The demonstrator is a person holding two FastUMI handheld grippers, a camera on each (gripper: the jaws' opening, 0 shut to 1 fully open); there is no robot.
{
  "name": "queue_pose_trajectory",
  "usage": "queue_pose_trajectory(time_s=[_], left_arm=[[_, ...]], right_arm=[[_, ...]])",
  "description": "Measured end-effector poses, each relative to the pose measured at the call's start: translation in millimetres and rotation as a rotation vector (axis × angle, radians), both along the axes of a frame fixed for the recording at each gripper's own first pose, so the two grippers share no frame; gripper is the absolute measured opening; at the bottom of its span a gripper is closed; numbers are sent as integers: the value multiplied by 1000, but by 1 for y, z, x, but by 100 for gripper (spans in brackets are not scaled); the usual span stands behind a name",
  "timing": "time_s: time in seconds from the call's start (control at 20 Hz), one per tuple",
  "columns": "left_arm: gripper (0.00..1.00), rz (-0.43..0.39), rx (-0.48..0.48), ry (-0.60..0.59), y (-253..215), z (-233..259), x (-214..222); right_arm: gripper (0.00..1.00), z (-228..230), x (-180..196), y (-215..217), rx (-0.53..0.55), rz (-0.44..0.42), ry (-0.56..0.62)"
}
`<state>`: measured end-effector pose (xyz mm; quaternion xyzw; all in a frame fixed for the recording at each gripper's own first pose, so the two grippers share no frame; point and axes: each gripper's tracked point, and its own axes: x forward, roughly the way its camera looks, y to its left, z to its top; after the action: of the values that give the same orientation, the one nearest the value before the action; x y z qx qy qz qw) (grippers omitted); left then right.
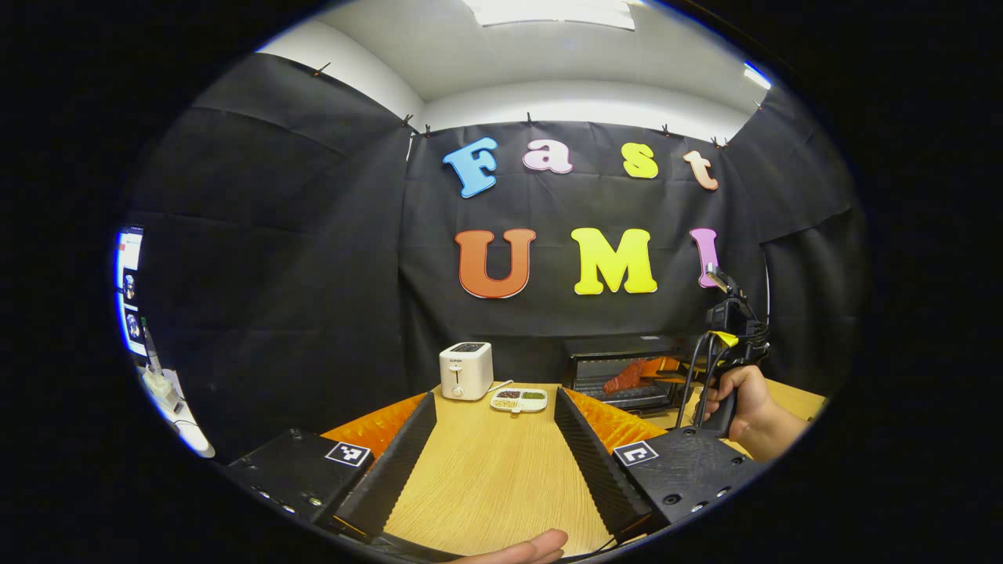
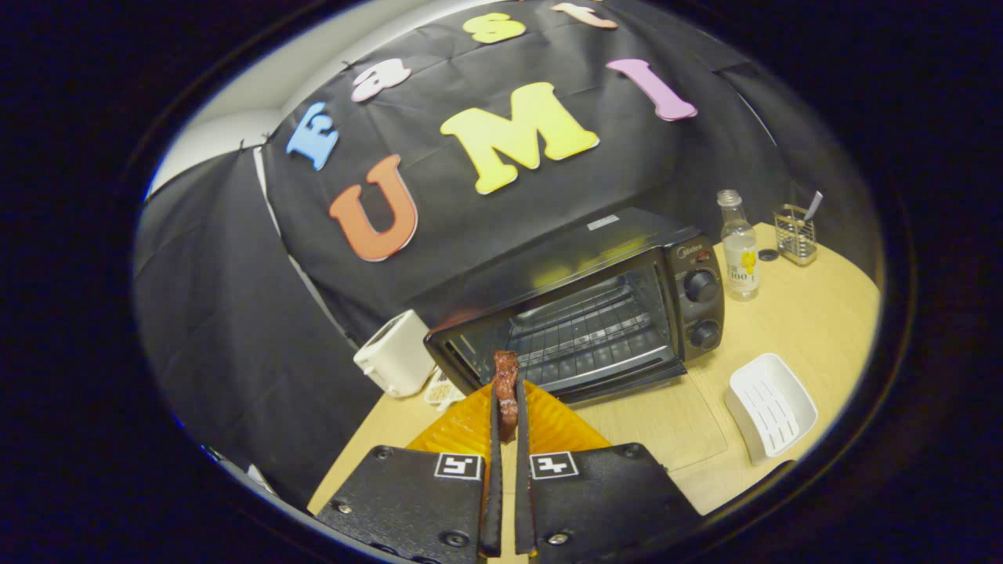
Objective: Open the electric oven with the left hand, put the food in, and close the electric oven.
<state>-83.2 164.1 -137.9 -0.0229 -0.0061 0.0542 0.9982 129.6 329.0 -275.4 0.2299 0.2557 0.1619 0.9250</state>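
Wooden table (image 2: 815,313), open oven (image 2: 595,321); right gripper (image 2: 508,395) fingers pinching meat (image 2: 505,376), left gripper (image 1: 494,407) fingers wide apart, empty.

Left hand-held gripper (image 1: 494,439) agape, right (image 2: 508,407) clamped

Light wood-grain bench (image 2: 791,329), rounded at the far edge. On it, against the black cloth wall: black electric oven (image 2: 595,313), door down, wire rack inside. Just left of the oven, a white toaster (image 2: 392,356), with a small divided dish (image 1: 519,400) beside it holding dark, yellow and green bits. Right of the oven, a clear bottle (image 2: 738,247), its cap (image 2: 768,254) lying loose alongside, then a wire caddy (image 2: 794,235). Nearer the front, a white ribbed tray (image 2: 772,407), apart from the oven.
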Motion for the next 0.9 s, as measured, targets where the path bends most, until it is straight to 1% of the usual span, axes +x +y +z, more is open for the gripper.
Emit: queue_pose_trajectory(time_s=[0.2, 0.3, 0.4, 0.65, 0.75, 0.85, 0.9], left_arm=[[97, 15, 16, 18, 4, -4, 15], [97, 25, 19, 14, 5, 1, 24], [96, 7, 6, 9, -6, 5, 34], [96, -17, -11, 18, -18, 3, 52], [96, -22, -9, 35, -22, -2, 58], [97, -21, -9, 43, -23, -5, 62], [97, -26, -13, 50, -25, -8, 63]], right_arm=[[10, 1, 31, -10, 151, -91, -5], [9, -13, 44, -9, 201, -105, 40], [10, -27, 59, -7, 265, -124, 82], [9, -63, 103, -9, 398, -216, 166], [9, -75, 115, -4, 404, -230, 192], [10, -80, 130, -4, 403, -245, 181], [6, -82, 134, -5, 393, -255, 172]])
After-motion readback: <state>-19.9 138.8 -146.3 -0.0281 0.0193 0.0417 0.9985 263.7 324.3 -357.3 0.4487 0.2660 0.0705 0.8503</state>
